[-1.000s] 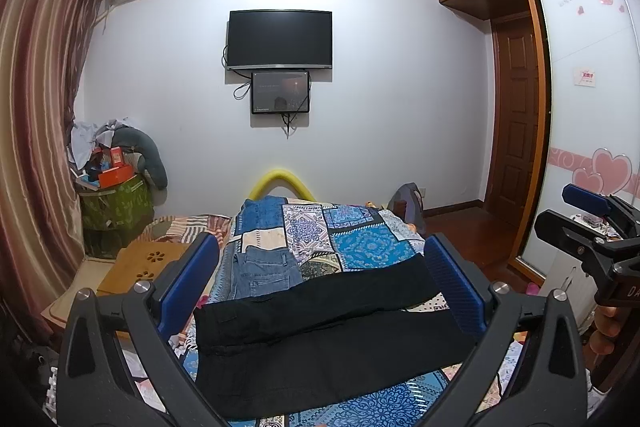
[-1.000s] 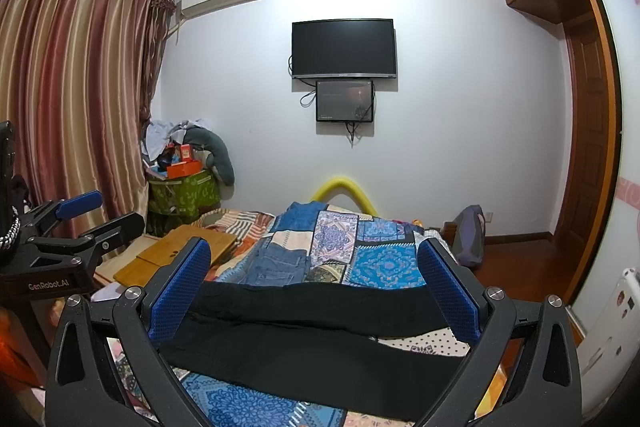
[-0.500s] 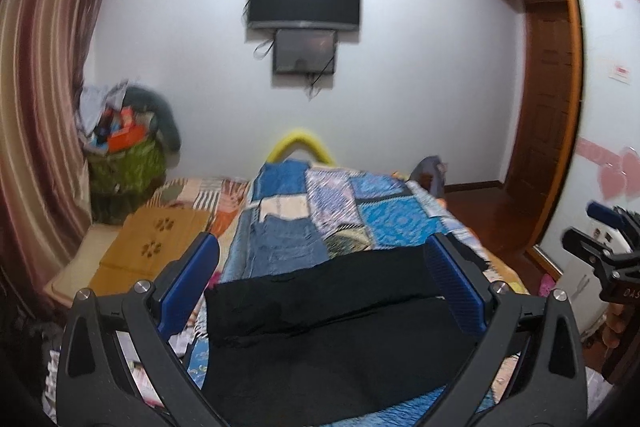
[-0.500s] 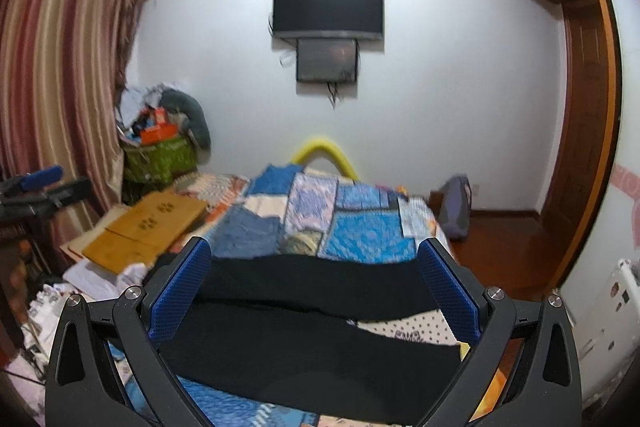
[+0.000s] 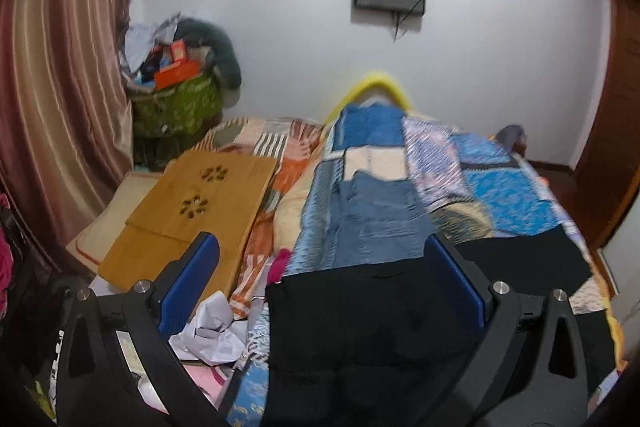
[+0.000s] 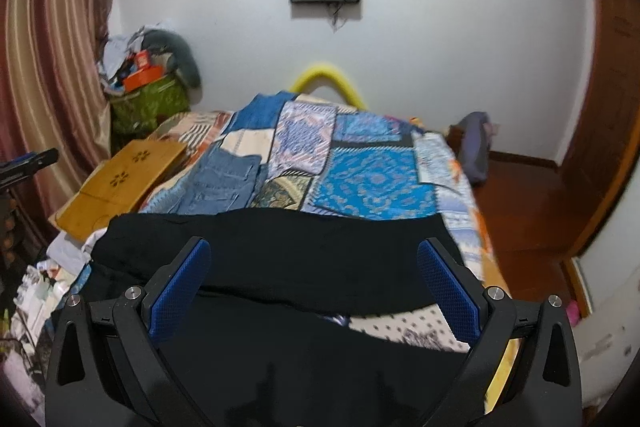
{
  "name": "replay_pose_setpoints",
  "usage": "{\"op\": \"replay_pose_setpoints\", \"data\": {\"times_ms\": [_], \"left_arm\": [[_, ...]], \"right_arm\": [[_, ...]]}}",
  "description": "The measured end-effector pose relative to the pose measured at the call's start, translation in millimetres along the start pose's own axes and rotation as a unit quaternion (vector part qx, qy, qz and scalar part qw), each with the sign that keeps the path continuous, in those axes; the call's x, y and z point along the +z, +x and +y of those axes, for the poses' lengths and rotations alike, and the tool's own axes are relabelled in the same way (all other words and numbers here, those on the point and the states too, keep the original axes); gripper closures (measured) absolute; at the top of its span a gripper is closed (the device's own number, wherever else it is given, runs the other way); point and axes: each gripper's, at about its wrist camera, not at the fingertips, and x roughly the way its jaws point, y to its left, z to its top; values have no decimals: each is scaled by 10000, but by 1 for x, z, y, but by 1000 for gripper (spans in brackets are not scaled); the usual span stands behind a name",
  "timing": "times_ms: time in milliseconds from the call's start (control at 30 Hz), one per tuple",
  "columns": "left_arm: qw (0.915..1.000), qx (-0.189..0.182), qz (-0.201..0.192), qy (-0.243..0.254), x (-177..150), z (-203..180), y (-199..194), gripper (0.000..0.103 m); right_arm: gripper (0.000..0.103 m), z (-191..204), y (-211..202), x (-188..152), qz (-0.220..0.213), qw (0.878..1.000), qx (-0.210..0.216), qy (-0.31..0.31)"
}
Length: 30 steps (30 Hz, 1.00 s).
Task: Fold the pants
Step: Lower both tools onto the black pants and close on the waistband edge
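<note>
Here, black pants (image 6: 280, 247) lie flat across the bed (image 6: 372, 183).
Left gripper (image 5: 320, 275) and right gripper (image 6: 316, 267) hover above, jaws spread wide, holding nothing.

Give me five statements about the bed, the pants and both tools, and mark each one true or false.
1. Both tools are open. True: the left tool and the right tool each have their fingers wide apart.
2. The black pants lie across the quilt. True.
3. The right tool grips a pant leg. False: it holds nothing.
4. The jeans lie on top of the black pants. False: they lie beyond them, farther up the bed.
5. A wooden tray sits left of the jeans. True.
</note>
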Motion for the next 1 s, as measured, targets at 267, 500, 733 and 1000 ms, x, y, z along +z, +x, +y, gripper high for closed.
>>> {"op": "replay_pose_setpoints", "data": {"times_ms": [267,500,733,1000], "left_arm": [[9956,491,784,121,-21,23,103,0],[9856,480,1608,192,-46,31,182,11],[9683,253,2485,86,-74,34,231,20],[9577,13,2878,92,-81,27,247,45]], "right_arm": [[0,-13,97,10,533,9982,243,-115],[2,-14,181,12,1041,9928,538,-228],[2,4,244,14,1538,9795,1042,-779],[27,25,289,9,2198,9556,1587,-1152]]}}
